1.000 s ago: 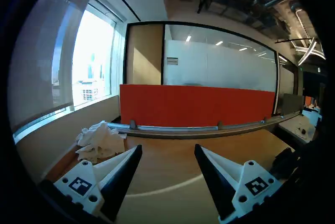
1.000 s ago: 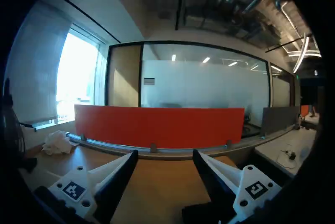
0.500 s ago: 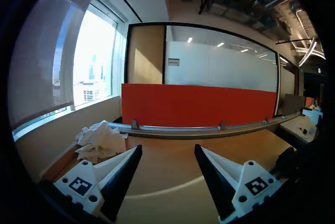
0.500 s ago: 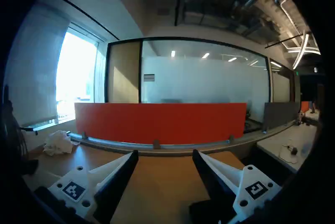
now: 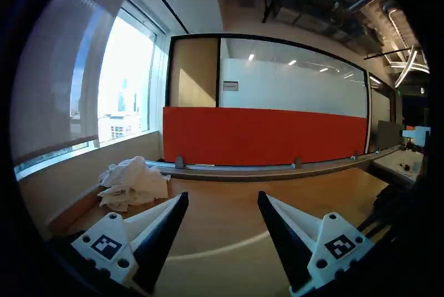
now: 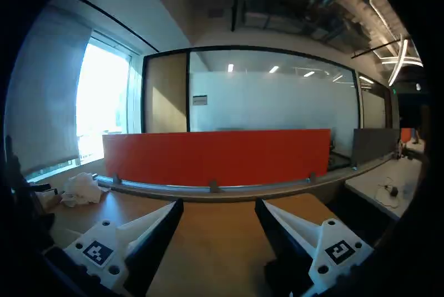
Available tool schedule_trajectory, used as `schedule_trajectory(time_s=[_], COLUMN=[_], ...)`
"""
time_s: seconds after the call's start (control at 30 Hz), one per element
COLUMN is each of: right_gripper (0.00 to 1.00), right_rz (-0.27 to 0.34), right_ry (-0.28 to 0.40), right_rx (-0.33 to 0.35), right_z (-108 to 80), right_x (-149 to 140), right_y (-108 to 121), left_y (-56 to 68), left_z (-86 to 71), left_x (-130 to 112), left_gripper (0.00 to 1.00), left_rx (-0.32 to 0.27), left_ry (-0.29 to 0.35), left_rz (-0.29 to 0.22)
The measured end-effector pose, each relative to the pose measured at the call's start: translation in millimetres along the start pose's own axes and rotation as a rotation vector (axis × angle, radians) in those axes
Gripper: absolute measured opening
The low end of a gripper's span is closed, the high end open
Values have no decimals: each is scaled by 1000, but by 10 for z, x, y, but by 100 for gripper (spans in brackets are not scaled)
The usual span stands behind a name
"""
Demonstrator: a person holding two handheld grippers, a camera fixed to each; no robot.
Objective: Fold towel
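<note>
Left gripper view: left gripper [image 5: 222, 197] spread w/ nothing btwn fingers, crumpled white towel [image 5: 133, 181] on wooden desk [image 5: 233, 225] far left by window; right gripper [image 6: 218, 204] also spread, towel [image 6: 82, 189] far left.

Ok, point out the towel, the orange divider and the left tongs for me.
towel [image 5: 133, 181]: left gripper view, middle of the crumpled heap.
orange divider [image 5: 266, 136]: left gripper view, centre of its panel.
left tongs [image 5: 222, 194]: left gripper view, midway between the open fingertips.
</note>
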State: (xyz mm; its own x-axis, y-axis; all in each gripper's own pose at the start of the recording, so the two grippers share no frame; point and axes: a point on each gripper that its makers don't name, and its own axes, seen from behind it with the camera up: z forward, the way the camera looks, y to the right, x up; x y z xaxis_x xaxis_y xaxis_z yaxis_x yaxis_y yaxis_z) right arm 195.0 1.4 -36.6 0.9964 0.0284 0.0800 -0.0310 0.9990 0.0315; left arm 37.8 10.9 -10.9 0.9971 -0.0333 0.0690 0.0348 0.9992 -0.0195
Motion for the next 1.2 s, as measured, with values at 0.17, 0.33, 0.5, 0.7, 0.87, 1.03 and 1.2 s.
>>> schedule_trajectory(time_s=[0.17, 0.33, 0.5, 0.7, 0.87, 1.03, 1.2], right_gripper=[100, 100, 100, 100, 100, 100, 100], right_rz=[9, -5, -6, -3, -14, -17, -22], right_ry=[7, 15, 29, 35, 37, 34, 35], right_rx=[-1, -5, -8, -6, -8, -10, -5], right_z=[-16, -18, -32, -48, -49, -38, -15], right_x=[-52, -97, -164, -315, -453, -532, -548], right_y=[-19, -33, -54, -73, -76, -64, -74], left_y=[-26, -17, -38, -97, -152, -185, -195], left_z=[11, 26, 52, 91, 128, 160, 190], left_x=[-224, -398, -592, -824, -1011, -1123, -1174], left_gripper=[92, 92, 92, 92, 92, 92, 92], left_rx=[3, -1, -3, 9, 15, 19, 23], left_ry=[13, 34, 51, 68, 75, 84, 96], left_rz=[-2, 6, 10, 5, -10, -13, -9])
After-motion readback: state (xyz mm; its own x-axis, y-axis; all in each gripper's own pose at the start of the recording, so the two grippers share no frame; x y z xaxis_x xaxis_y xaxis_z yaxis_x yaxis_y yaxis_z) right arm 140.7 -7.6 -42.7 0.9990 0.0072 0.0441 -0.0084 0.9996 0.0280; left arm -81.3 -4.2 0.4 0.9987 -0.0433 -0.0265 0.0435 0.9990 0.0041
